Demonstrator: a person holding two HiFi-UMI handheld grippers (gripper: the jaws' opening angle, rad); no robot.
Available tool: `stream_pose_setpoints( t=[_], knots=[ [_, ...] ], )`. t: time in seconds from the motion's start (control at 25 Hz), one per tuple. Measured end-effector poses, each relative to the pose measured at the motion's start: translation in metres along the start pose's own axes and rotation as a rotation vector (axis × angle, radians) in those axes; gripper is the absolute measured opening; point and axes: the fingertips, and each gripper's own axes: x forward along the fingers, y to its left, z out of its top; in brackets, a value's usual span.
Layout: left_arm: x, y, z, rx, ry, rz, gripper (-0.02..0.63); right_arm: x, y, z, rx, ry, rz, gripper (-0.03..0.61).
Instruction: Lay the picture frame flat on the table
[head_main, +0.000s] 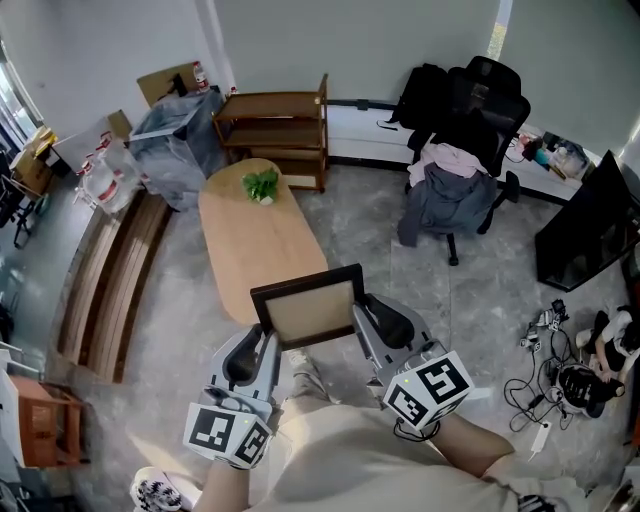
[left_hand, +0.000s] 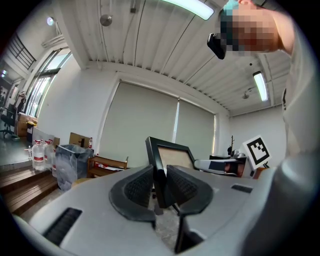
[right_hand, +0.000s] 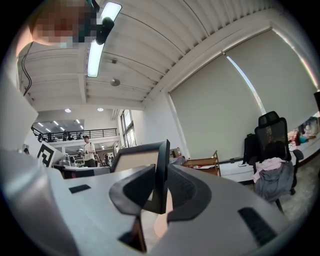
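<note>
Picture frame (head_main: 308, 308) hangs over table's (head_main: 250, 225) near end, long axis crosswise, panel tilted upward. L gripper (head_main: 262, 345) & R gripper (head_main: 362, 320) clamp its side edges.

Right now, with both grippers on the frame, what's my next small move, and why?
Probably carry the picture frame forward over the table. Left gripper and right gripper clamp its sides, and it seems held in the air at the table's near end.
</note>
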Motion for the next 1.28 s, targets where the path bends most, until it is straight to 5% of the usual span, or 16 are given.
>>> stream_pose_setpoints(
  t=[0.56, 1.28],
  knots=[
    [0.069, 0.093, -0.006, -0.051, 0.05, 0.013, 0.081, 0.115, -0.032, -0.011, 0.012, 0.069, -0.005, 0.055],
    [0.2, 0.298, 0.029, -0.09, 0.122, -0.031, 0.081, 0.356, -0.066, 0.001, 0.028, 0.119, -0.066, 0.054]
  ],
)
